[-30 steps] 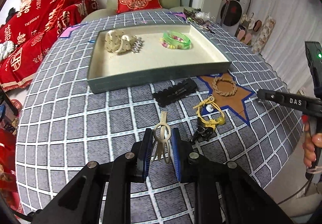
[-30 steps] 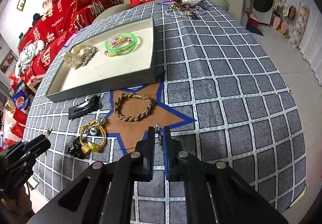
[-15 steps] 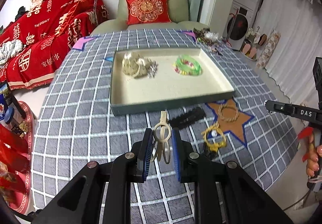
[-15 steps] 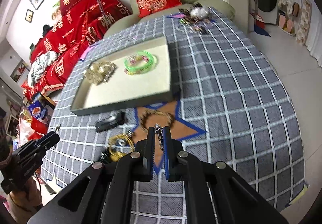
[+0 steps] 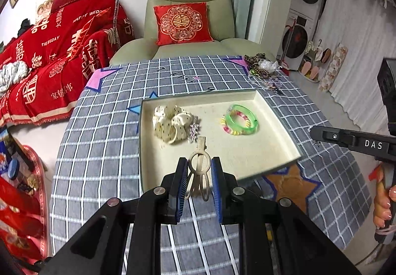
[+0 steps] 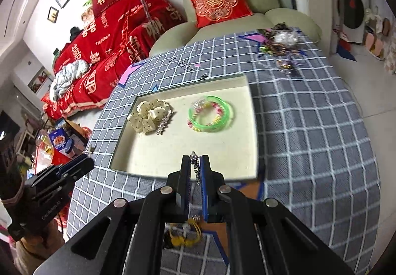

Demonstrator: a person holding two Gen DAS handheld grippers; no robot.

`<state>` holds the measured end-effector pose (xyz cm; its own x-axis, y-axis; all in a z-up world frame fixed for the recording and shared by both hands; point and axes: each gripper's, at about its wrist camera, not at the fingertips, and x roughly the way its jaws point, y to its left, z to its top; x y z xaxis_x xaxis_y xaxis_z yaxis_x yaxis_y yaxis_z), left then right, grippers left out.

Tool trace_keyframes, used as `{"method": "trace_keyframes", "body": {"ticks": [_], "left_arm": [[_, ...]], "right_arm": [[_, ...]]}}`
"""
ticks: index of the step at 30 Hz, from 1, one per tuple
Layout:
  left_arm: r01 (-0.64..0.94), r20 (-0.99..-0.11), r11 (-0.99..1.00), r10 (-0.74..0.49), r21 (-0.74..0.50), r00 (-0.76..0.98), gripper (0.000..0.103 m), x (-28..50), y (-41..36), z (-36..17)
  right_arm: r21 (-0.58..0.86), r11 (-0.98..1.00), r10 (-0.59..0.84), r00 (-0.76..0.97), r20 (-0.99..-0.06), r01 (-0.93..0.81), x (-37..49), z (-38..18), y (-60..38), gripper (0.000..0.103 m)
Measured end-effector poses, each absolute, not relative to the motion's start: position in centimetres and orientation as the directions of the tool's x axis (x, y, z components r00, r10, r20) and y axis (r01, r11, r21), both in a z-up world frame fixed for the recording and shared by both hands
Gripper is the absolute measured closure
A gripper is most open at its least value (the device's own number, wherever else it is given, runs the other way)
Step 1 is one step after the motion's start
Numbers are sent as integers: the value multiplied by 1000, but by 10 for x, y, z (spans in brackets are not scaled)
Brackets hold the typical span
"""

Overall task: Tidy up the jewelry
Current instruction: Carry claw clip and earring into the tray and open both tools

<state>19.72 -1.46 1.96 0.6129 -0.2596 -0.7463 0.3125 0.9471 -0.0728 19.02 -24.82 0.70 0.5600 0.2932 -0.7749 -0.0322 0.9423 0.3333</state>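
Note:
My left gripper (image 5: 198,166) is shut on a cream hair clip (image 5: 199,163) and holds it above the near edge of the cream tray (image 5: 277,114). My right gripper (image 6: 195,163) is shut on a small silver chain piece (image 6: 195,163), also above the tray's near edge (image 6: 252,141). In the tray lie a dotted cream scrunchie (image 5: 170,124) with a silver clip beside it (image 5: 193,130) and green bangles (image 5: 238,120). The right gripper also shows at the right of the left wrist view (image 5: 314,132).
The checked grey tablecloth (image 5: 99,131) covers the table. A pile of jewelry (image 6: 279,45) lies at the far right corner. A yellow bracelet (image 6: 185,235) lies below my right gripper near the brown star (image 5: 289,183). Armchair and red sofa stand behind.
Both grippers rose and moved forward with their items, from over the star and loose pieces to above the tray's near edge.

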Motion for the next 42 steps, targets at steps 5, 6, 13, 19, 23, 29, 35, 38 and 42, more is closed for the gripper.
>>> {"method": "trace_keyframes", "body": {"ticks": [5, 6, 13, 19, 23, 29, 35, 38, 42], "left_arm": [[303, -774, 951, -240, -66, 585, 76, 229, -27, -1], [300, -781, 951, -238, -67, 577, 76, 234, -29, -6], [282, -825, 957, -211, -65, 524, 76, 268, -38, -41], [276, -849, 961, -174, -35, 499, 76, 288, -45, -64], [264, -854, 964, -170, -40, 492, 76, 296, -47, -72], [247, -859, 969, -142, -19, 492, 76, 303, -49, -82], [240, -864, 971, -113, 9, 491, 75, 303, -53, -89], [230, -865, 973, -86, 35, 495, 75, 302, -55, -87], [217, -858, 975, -80, 37, 507, 75, 299, -55, -79]], "right_arm": [[335, 942, 302, 527, -795, -34, 224, -10, -241, 95], [338, 941, 304, 519, -799, -30, 229, -14, -240, 95], [365, 931, 320, 450, -834, 13, 262, -57, -242, 95], [361, 932, 315, 410, -856, 36, 280, -85, -241, 95], [348, 936, 299, 408, -862, 49, 287, -95, -240, 95], [276, 961, 242, 433, -869, 18, 294, -93, -230, 95], [245, 970, 219, 442, -870, 2, 294, -94, -224, 95], [256, 967, 228, 437, -870, 5, 295, -94, -223, 95], [286, 958, 253, 427, -868, 12, 294, -94, -227, 94]]}}
